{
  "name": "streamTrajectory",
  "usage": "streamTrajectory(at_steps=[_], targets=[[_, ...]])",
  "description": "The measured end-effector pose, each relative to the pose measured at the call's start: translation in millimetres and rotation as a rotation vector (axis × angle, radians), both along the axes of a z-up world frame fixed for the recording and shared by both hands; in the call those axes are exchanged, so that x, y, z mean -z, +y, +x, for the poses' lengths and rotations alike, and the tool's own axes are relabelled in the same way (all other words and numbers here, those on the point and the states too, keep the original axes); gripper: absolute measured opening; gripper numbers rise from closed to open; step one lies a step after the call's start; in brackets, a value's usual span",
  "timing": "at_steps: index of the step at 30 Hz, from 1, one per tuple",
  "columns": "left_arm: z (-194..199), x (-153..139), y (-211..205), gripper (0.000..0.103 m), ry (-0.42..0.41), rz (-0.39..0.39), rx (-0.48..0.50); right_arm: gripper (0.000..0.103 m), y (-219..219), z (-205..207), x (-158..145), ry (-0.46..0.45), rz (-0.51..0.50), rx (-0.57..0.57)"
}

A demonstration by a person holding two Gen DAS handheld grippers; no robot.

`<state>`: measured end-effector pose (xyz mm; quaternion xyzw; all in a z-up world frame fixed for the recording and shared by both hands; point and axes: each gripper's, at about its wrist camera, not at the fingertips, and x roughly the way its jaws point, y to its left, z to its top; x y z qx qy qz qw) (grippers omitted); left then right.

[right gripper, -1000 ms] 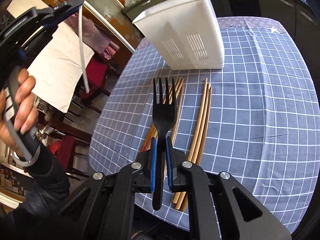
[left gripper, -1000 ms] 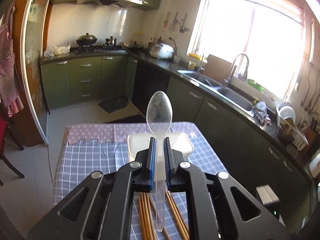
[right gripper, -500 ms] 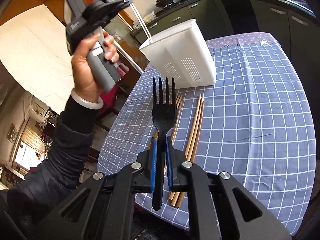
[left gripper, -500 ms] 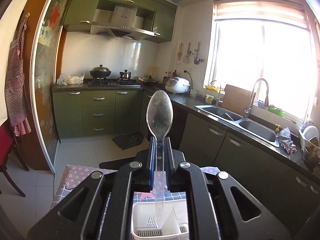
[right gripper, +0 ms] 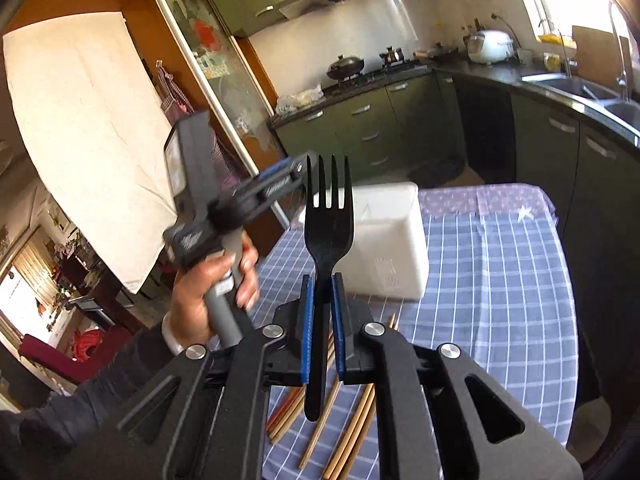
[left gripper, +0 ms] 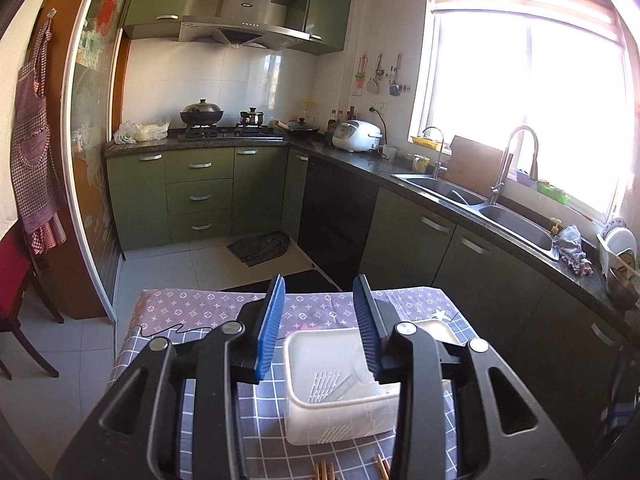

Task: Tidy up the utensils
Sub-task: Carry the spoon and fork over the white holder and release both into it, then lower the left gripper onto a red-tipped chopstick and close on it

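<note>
- The right gripper [right gripper: 320, 328] has its jaws closed on the handle of a black plastic fork [right gripper: 326, 236], tines up, held above the tabletop [right gripper: 500, 288] and its blue checked cloth.
- Under that gripper, wooden chopsticks [right gripper: 356, 436] lie loose on the cloth in a rough fan; the left wrist view shows only their tips [left gripper: 325, 471] at the bottom edge.
- The left gripper [left gripper: 320, 328] has jaws that have just been opening; they stand apart with nothing between the blue pads [left gripper: 270, 326].
- Just beyond and below those jaws stands the white utensil holder [left gripper: 340, 416], with a clear utensil, seemingly the spoon [left gripper: 347, 385], lying slanted inside against the slotted bottom.
- In the right wrist view the same holder [right gripper: 394, 248] stands past the fork, and a hand [right gripper: 212, 292] grips the left gripper [right gripper: 280, 182] beside it.
- Farthest off are green kitchen cabinets [left gripper: 200, 196] and a steel sink [left gripper: 516, 226] under a bright window.
</note>
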<state>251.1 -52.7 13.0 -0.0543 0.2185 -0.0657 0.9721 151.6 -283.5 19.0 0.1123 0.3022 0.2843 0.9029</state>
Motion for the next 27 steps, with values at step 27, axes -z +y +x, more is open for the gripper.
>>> streamTrajectory(at_steps=[27], targets=[[-114, 30, 54, 0.047, 0.240, 0.007, 0.048, 0.016, 66, 128, 53, -0.130, -0.262, 0.203]])
